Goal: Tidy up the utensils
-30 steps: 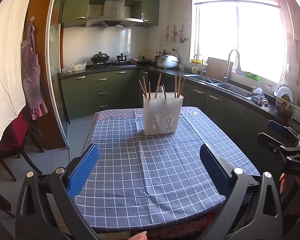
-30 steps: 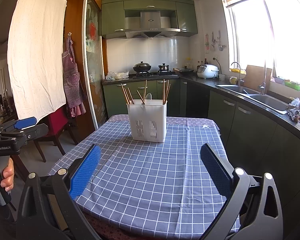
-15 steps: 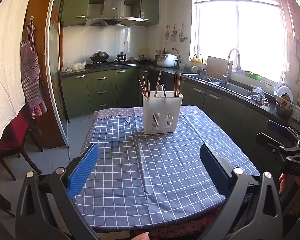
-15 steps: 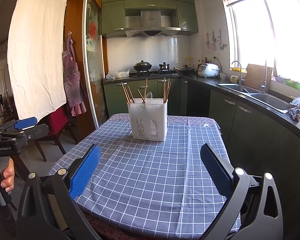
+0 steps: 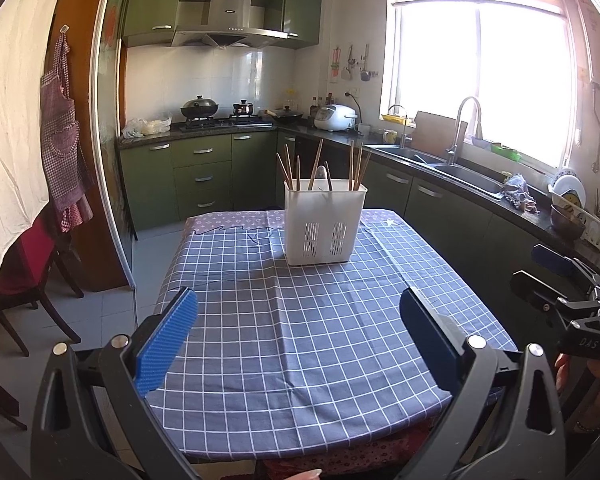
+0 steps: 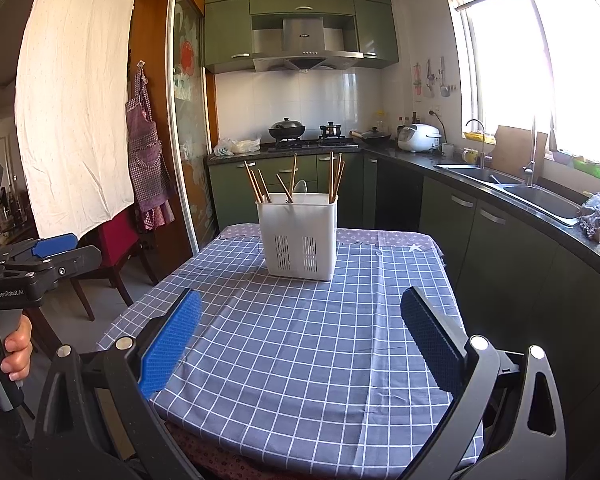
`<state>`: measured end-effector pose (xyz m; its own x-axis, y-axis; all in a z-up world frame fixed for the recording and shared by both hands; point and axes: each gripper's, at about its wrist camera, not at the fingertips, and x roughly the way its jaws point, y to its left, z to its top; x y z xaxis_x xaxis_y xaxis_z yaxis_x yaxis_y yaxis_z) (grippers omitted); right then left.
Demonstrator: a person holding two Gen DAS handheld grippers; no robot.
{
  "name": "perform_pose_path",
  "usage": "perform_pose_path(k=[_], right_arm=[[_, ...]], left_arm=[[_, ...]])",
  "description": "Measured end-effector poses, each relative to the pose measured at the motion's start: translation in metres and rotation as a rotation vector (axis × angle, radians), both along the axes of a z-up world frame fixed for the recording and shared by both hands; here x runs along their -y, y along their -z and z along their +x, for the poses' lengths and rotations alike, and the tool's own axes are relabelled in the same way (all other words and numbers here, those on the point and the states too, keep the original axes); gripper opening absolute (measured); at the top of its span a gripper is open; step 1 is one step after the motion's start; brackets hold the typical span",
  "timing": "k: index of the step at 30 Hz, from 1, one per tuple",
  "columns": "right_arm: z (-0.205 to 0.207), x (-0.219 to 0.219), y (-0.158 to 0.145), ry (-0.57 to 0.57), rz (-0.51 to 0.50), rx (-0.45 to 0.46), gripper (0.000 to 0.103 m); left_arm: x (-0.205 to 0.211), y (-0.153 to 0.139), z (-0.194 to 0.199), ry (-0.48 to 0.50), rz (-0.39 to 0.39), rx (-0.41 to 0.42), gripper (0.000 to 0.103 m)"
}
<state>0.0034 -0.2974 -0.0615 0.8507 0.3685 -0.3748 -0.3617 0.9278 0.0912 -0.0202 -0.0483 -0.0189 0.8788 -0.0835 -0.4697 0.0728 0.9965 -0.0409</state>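
Both my claws hang at the near end of the bench, left claw spread wide and holding nothing, right claw just the same. Up ahead, the white caddy stands upright toward the far end of the checked cloth, chopsticks and a pale spoon poking out of it, mixed across its slots. No loose utensil shows on the cloth. That fits sorting about to start or just wrapped up; I can't call which from here.
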Motion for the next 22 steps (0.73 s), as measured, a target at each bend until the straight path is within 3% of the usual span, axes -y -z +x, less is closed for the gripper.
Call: perform_pose_path(k=[11,17,22], right_arm=[[0.005,-0.003,0.004,-0.004,-0.002,-0.015,0.098],[0.009,-0.002,0.006,-0.004,0.004,-0.026,0.098],[0.012,-0.002,0.010,-0.004,0.003,-0.038,0.098]], left_arm=[[0.001,0.006,0.006,0.024,-0.011,-0.003,0.096],[0.001,0.010,0.013,-0.055,0.054,-0.009,0.096],[-0.006,0.019,0.023,-0.051,0.019,-0.058,0.096]])
